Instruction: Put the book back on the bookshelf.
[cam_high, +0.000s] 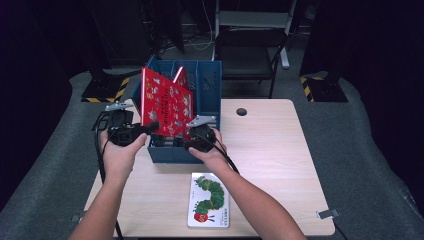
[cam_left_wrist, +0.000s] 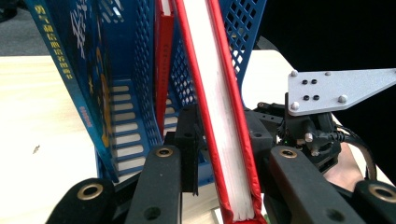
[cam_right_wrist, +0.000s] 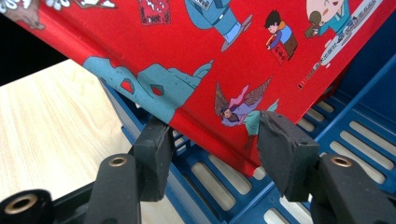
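The red book (cam_high: 165, 102) is clamped by the left gripper (cam_high: 145, 129) over the blue rack (cam_high: 210, 80) — the right gripper (cam_high: 192, 139) is held open at its lower edge.

A dark room surrounds the pale wooden table (cam_high: 280, 150), with grey carpet (cam_high: 45, 175) and a black chair (cam_high: 247, 52) behind.

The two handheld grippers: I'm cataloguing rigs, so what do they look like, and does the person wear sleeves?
The left gripper and right gripper are black, each topped by a grey three-cornered plate with screws. Their jaws are black bars with brass-ringed pivots and blocky black pads. A black cable trails from each. The forearms are bare, with no sleeves in sight.
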